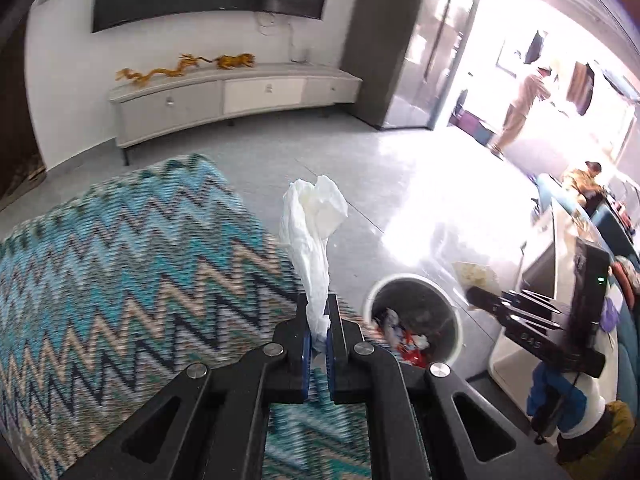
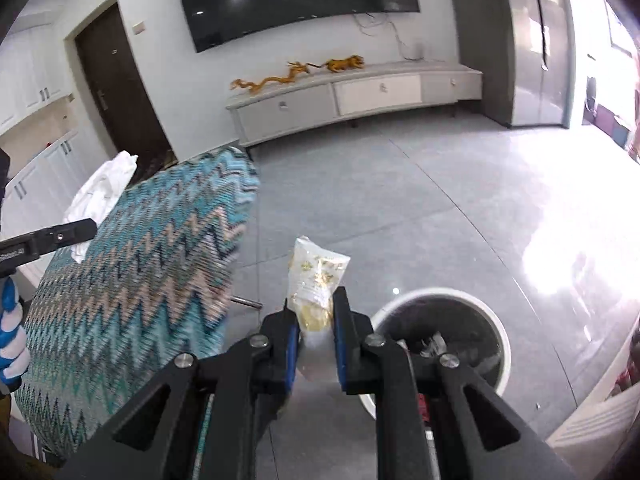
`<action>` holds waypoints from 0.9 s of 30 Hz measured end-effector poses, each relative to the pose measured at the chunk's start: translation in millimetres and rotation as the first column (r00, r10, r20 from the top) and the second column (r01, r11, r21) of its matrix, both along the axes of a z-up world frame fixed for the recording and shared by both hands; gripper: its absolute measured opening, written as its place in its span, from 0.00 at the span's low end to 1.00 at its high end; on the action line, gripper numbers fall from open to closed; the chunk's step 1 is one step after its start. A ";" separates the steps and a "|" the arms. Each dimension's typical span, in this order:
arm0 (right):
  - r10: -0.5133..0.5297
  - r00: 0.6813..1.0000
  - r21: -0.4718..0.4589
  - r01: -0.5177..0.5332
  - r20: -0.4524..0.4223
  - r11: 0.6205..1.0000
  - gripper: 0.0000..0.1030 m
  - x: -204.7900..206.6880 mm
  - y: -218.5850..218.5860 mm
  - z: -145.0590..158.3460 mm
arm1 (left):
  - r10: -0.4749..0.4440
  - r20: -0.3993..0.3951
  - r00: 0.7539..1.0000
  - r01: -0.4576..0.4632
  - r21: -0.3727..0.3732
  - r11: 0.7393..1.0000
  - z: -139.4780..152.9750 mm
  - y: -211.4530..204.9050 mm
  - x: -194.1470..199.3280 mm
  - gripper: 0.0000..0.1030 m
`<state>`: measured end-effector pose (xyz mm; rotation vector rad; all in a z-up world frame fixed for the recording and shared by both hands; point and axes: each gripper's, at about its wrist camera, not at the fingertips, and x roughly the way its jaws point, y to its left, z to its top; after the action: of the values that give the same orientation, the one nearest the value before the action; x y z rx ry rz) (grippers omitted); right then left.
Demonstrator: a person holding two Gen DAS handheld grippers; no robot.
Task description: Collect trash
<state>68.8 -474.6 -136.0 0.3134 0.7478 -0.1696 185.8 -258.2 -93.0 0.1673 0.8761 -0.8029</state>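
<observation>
Carrying trash to bin (image 2: 440,344): left gripper (image 1: 319,322) pinches white tissue (image 1: 312,220) over zigzag cushion (image 1: 120,272); right gripper (image 2: 314,320) clamps clear wrapper (image 2: 316,276) beside rim. Centre each over opening before releasing, right first

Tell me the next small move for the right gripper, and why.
Probably shift the right gripper a little to the right, over the bin's opening, then open. It is shut on the snack wrapper, which hangs left of the rim over bare floor; the bin already holds trash. The left gripper holds a tissue too.
</observation>
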 end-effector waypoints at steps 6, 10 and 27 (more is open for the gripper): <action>-0.149 0.983 0.118 0.162 -0.110 0.980 0.16 -23.7 -69.7 -75.1 | -0.167 -0.142 0.976 0.178 0.066 0.982 -37.3 -114.2 -19.4 0.06; -0.193 0.965 0.163 0.222 -0.176 0.961 0.17 -24.3 -98.5 -115.9 | -0.195 -0.273 0.942 0.225 0.086 0.971 -74.5 -165.7 -16.3 0.07; -0.256 0.918 0.192 0.322 -0.304 0.927 0.45 -25.9 -130.5 -190.8 | -0.193 -0.302 0.934 0.241 0.129 0.962 -115.2 -218.6 -22.5 0.35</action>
<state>42.9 -605.1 -326.8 0.6418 0.9980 -0.4141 163.3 -476.8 -208.2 0.3023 1.2150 -0.9779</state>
